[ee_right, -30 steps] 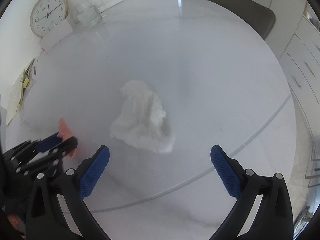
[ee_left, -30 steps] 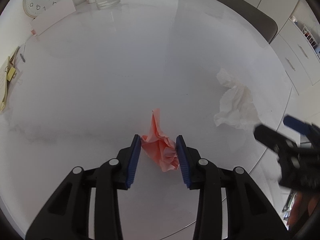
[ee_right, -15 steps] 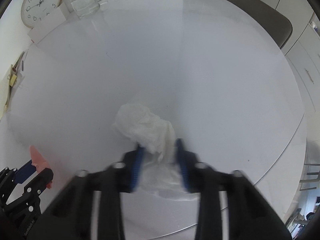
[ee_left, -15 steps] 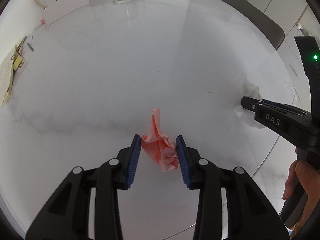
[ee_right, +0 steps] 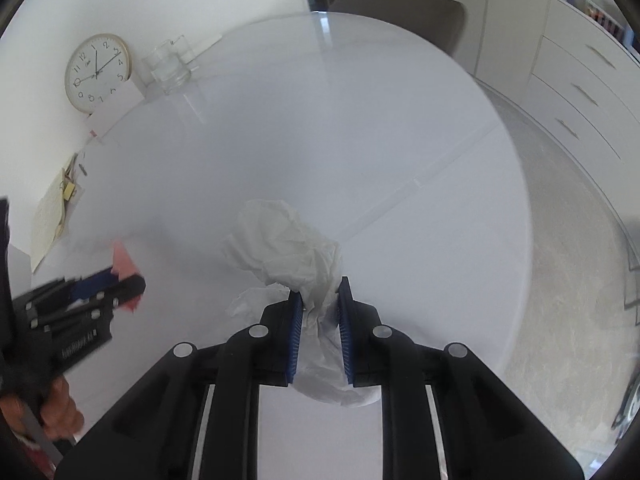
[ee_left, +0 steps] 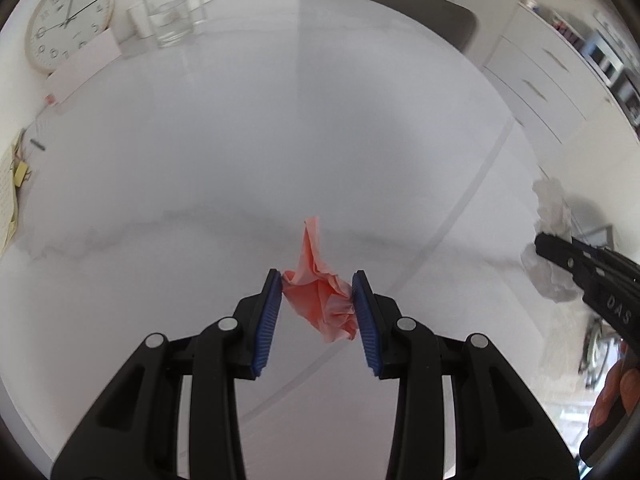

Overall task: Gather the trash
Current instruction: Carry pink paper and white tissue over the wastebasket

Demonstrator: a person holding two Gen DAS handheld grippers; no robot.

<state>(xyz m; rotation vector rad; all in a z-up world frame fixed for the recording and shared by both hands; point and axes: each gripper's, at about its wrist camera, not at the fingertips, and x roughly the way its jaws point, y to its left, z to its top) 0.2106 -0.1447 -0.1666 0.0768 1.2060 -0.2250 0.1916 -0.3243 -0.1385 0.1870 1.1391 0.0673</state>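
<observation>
My left gripper (ee_left: 316,280) is shut on a crumpled pink paper (ee_left: 320,300) and holds it above the round white table (ee_left: 240,140). My right gripper (ee_right: 319,292) is shut on a crumpled white tissue (ee_right: 288,244), lifted off the table (ee_right: 320,120). In the left wrist view the right gripper (ee_left: 538,246) comes in from the right edge with the white tissue (ee_left: 554,208) in it. In the right wrist view the left gripper (ee_right: 132,276) is at the left with the pink paper (ee_right: 124,260).
At the table's far left stand a wall clock (ee_left: 66,20), a white card (ee_left: 86,68) and a glass (ee_left: 170,20). Papers with a yellow clip (ee_left: 12,184) lie at the left edge. A brown chair (ee_left: 404,4) is behind the table, white drawers (ee_left: 540,80) at right.
My right gripper closed on the white tissue and lifted it off the table. My left gripper kept its hold on the pink paper and rose and pulled back with it.
</observation>
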